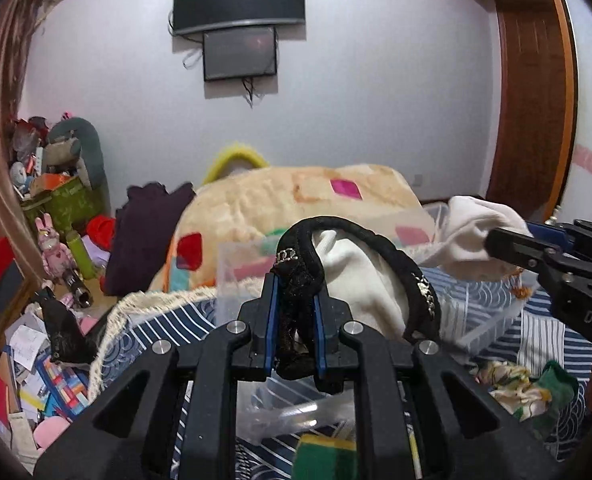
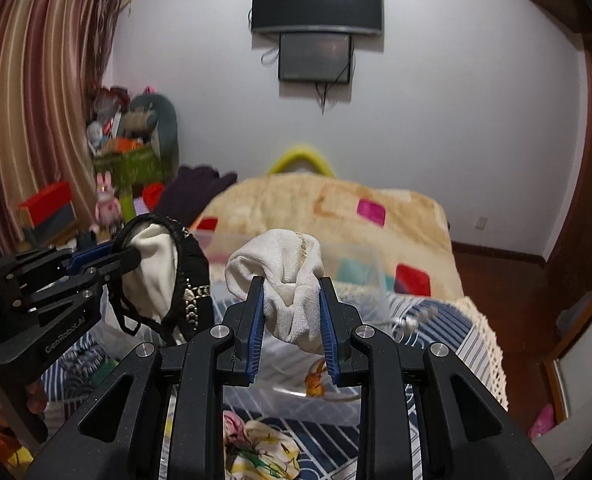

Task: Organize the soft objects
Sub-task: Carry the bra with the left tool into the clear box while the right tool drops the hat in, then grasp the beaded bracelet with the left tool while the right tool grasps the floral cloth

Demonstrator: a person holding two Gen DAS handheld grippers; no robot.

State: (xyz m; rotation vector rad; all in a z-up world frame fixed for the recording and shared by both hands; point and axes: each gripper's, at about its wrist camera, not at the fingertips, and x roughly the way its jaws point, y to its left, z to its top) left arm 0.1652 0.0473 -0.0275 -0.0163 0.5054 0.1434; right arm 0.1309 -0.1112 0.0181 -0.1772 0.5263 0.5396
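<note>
My left gripper (image 1: 296, 280) is shut on a black lace garment (image 1: 392, 256) with a small chain trim, held up above the bed; it also shows in the right wrist view (image 2: 187, 280). A white cloth (image 1: 368, 276) hangs inside the black loop. My right gripper (image 2: 291, 284) is shut on the other end of that white cloth (image 2: 279, 264), seen at the right in the left wrist view (image 1: 472, 236). A clear plastic box (image 1: 239, 276) stands on the bed under both grippers.
A beige blanket with coloured squares (image 1: 287, 196) covers the bed beyond a blue striped sheet (image 1: 536, 332). A floral cloth (image 2: 263, 444) and a green sock (image 1: 556, 384) lie on the sheet. Toys and boxes (image 1: 55, 184) crowd the left. A wooden door (image 1: 536, 92) stands right.
</note>
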